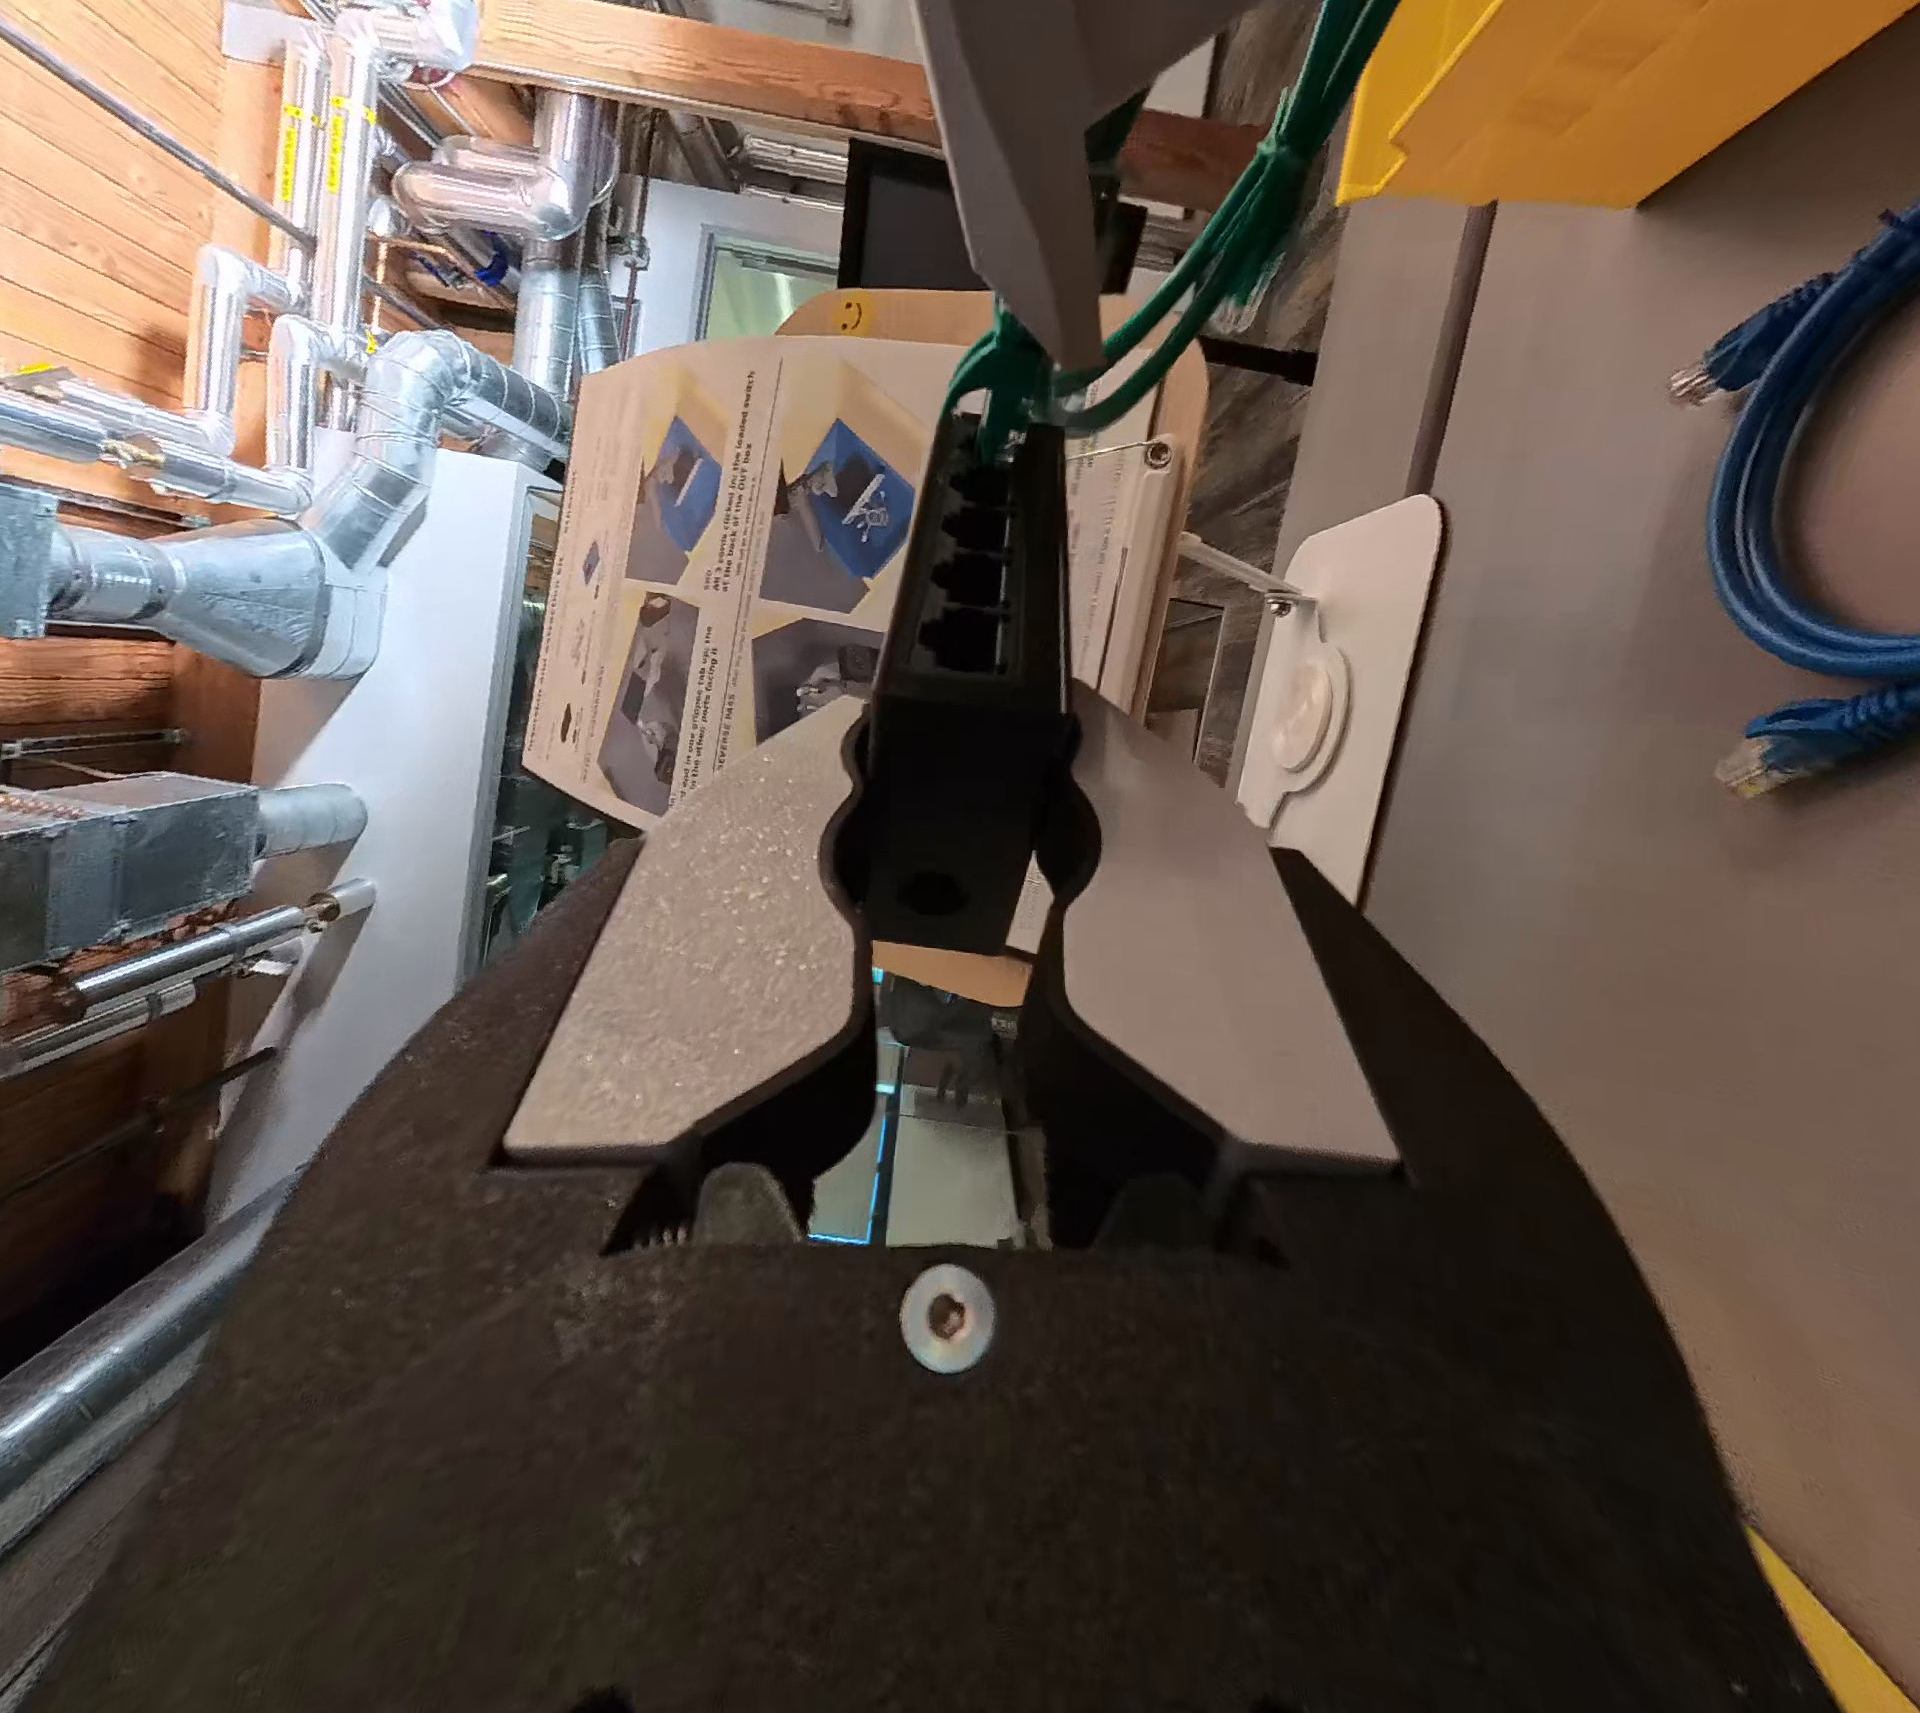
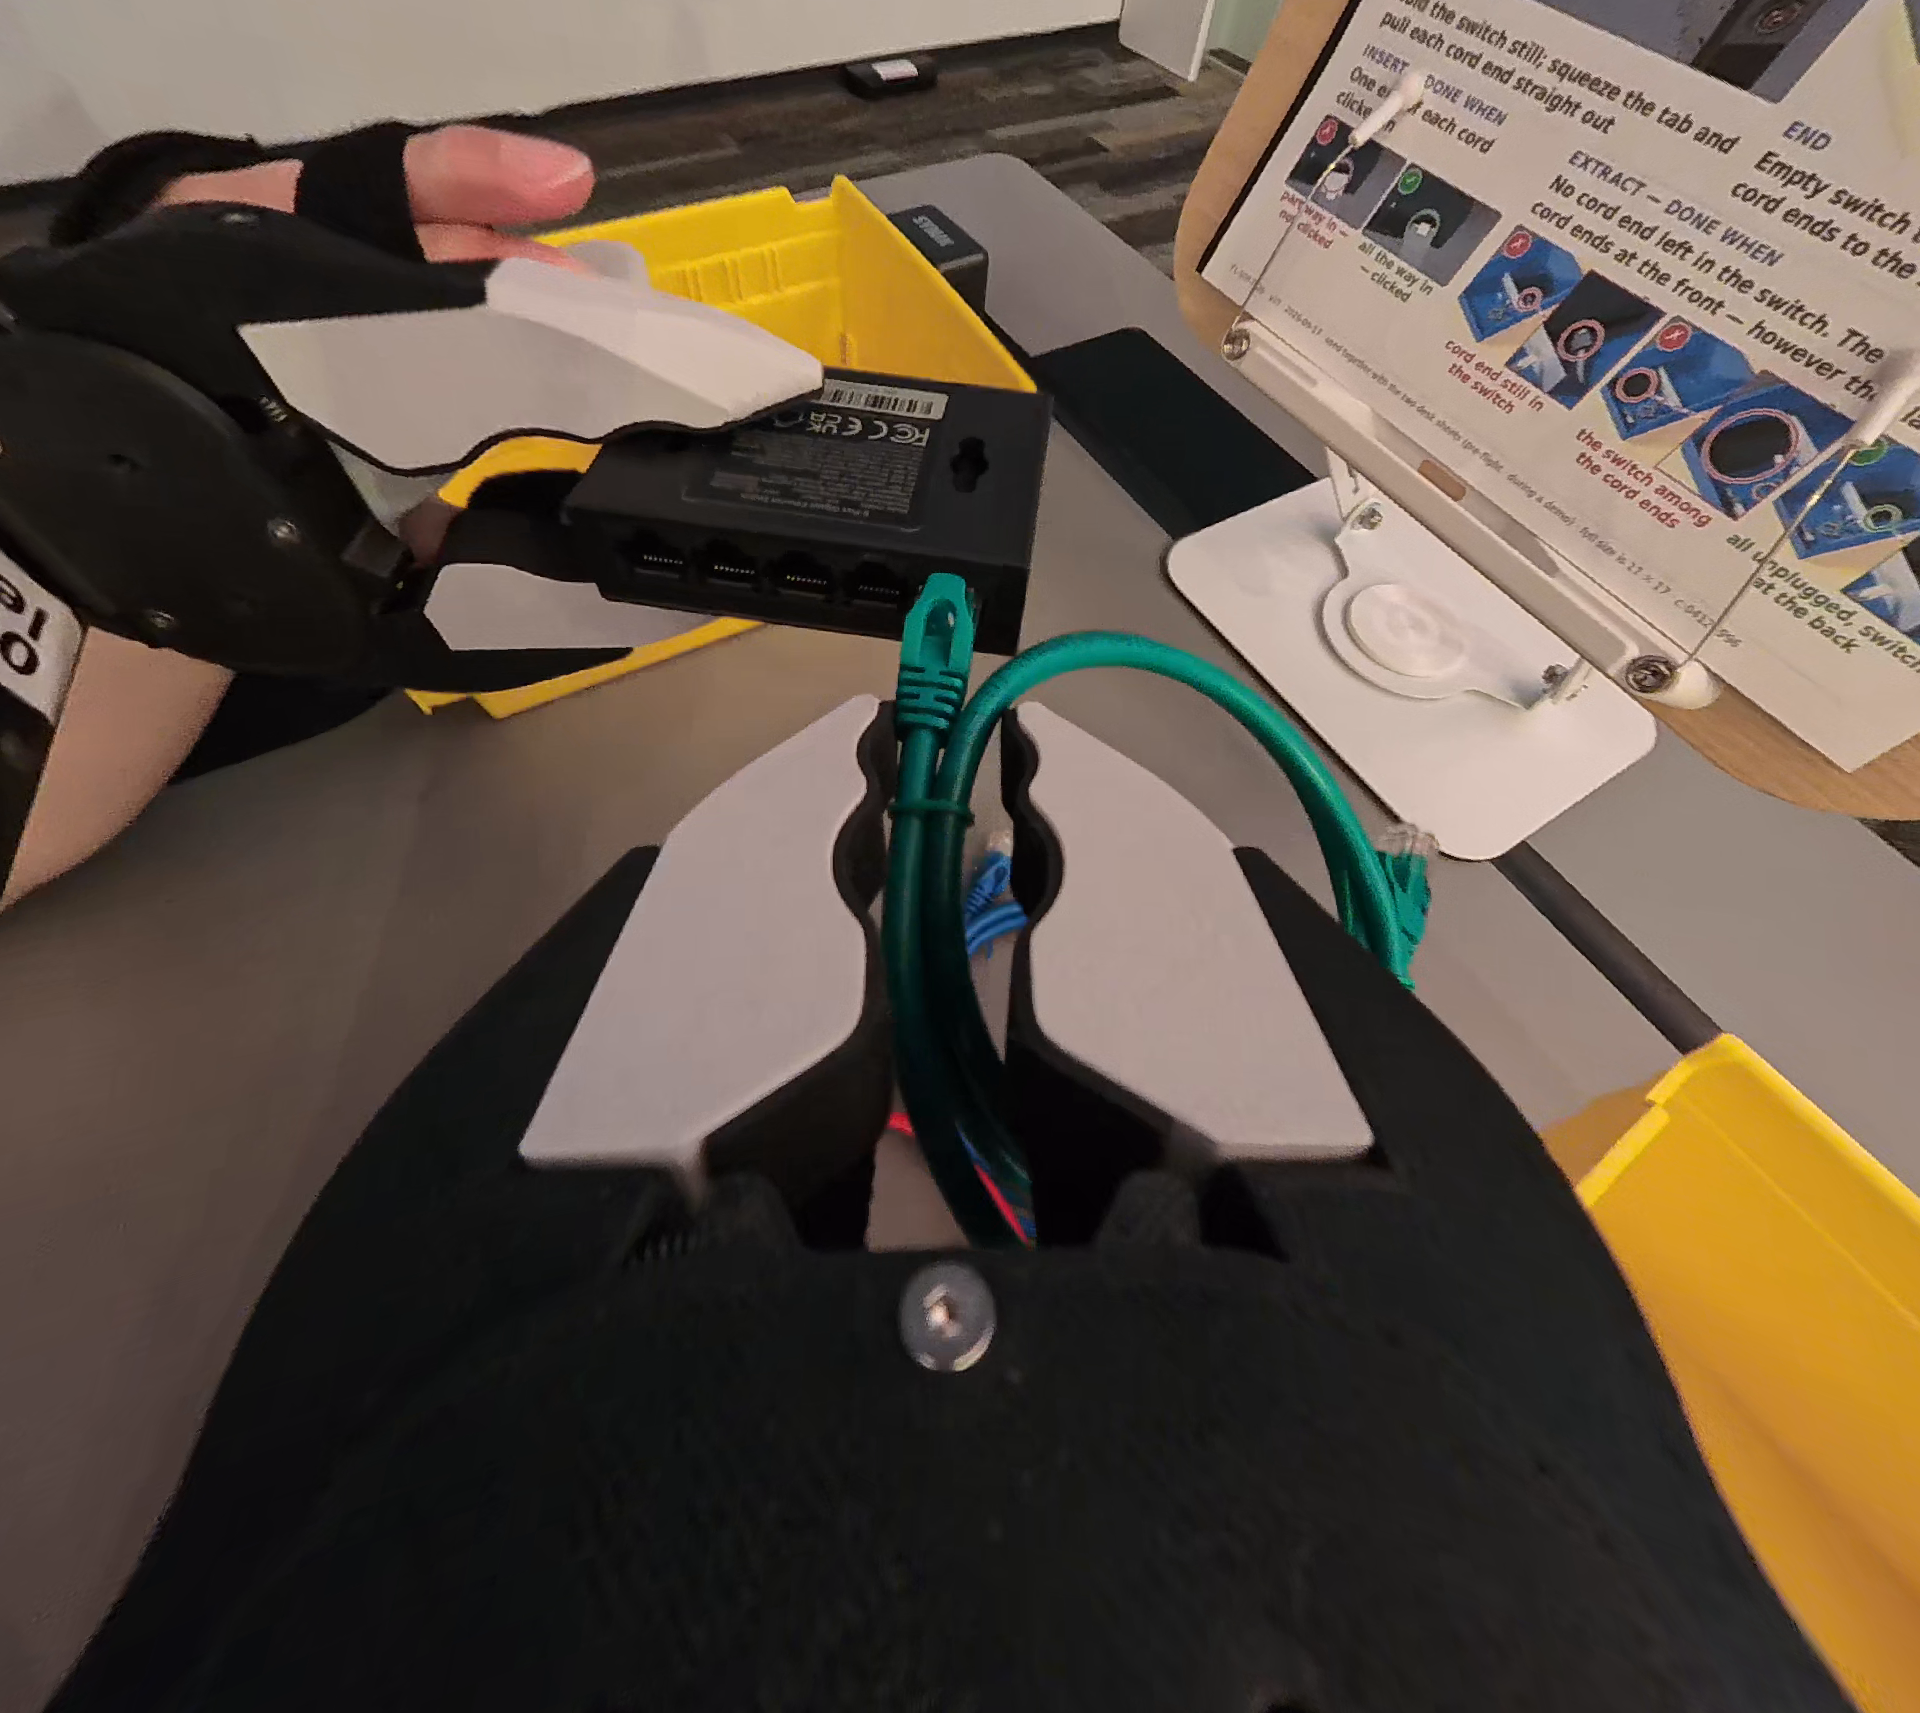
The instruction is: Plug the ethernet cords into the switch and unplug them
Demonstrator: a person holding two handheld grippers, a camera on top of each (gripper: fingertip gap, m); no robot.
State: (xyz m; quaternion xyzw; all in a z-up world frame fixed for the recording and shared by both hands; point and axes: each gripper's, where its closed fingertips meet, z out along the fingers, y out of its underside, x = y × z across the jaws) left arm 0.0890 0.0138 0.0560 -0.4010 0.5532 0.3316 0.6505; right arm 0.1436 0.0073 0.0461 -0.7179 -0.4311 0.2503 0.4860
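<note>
My left gripper [image 1: 966, 738] is shut on the black switch [image 1: 977, 583] and holds it above the table, ports toward the right gripper. In the right wrist view the switch [image 2: 883, 479] shows a row of ports, with the left gripper [image 2: 686, 458] clamped on its left end. My right gripper [image 2: 948, 728] is shut on the green ethernet cord [image 2: 1143, 655] just behind its plug [image 2: 935, 635]. The plug tip is at the rightmost port; I cannot tell if it is seated. The cord's other plug [image 2: 1403, 853] hangs free on the right. One of the right gripper's fingers [image 1: 997, 105] shows above the switch.
A blue ethernet cord [image 1: 1787, 520] lies coiled on the grey table [image 1: 1610, 936]. One yellow bin [image 2: 769, 271] stands behind the switch, another [image 2: 1766, 1248] at the near right. An instruction board on a white stand [image 2: 1403, 655] stands at the right. A gloved hand [image 2: 343, 188] holds the left gripper. My hands' fingertips stand some 6 centimeters from each other.
</note>
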